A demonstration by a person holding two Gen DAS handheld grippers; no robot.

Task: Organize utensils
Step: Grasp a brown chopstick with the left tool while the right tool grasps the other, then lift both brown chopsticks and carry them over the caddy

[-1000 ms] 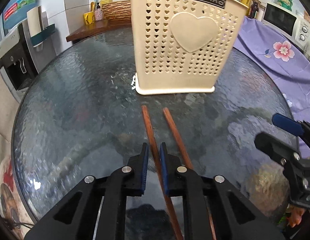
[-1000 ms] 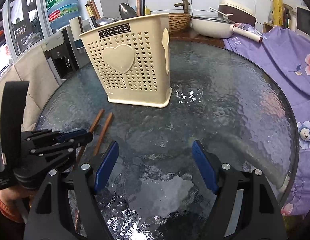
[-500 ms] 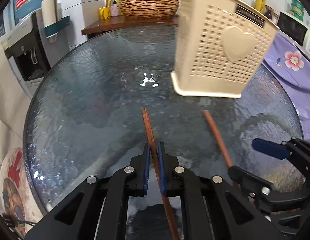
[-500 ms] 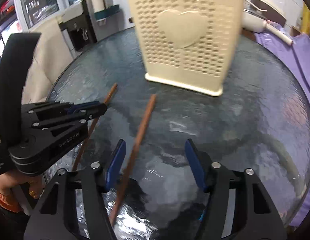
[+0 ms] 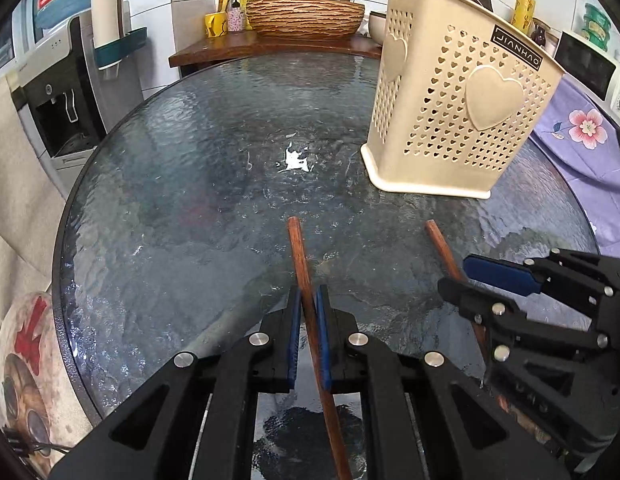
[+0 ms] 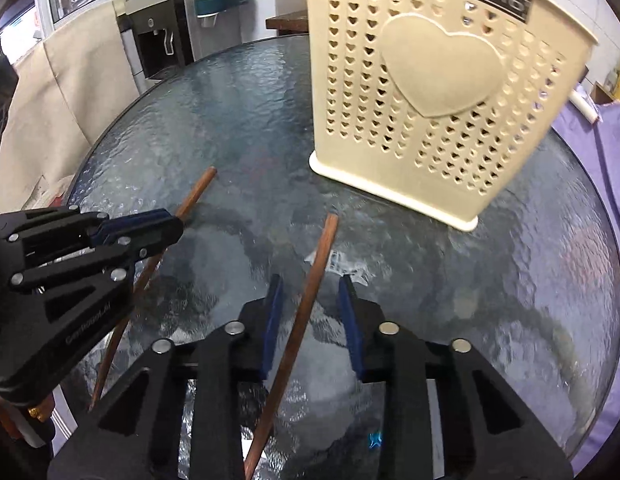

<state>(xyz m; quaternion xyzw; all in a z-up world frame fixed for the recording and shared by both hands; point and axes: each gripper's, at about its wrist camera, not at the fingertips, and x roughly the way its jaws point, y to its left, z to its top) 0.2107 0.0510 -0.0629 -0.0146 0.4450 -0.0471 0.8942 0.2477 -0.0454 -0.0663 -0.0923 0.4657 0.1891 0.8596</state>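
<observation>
Left wrist view: left gripper clenched on one chopstick; right wrist view: jaws closing around the other.

Left wrist view shows that chopstick pointing far across the glass bench, the cream utensil basket standing far right. Right wrist view shows the right gripper straddling the second chopstick; its jaws have just been closing, pads not yet touching the wood, basket beyond.

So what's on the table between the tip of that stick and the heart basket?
Nothing. In the left wrist view, only bare glass table lies between the left gripper's chopstick tip and the cream basket.
</observation>
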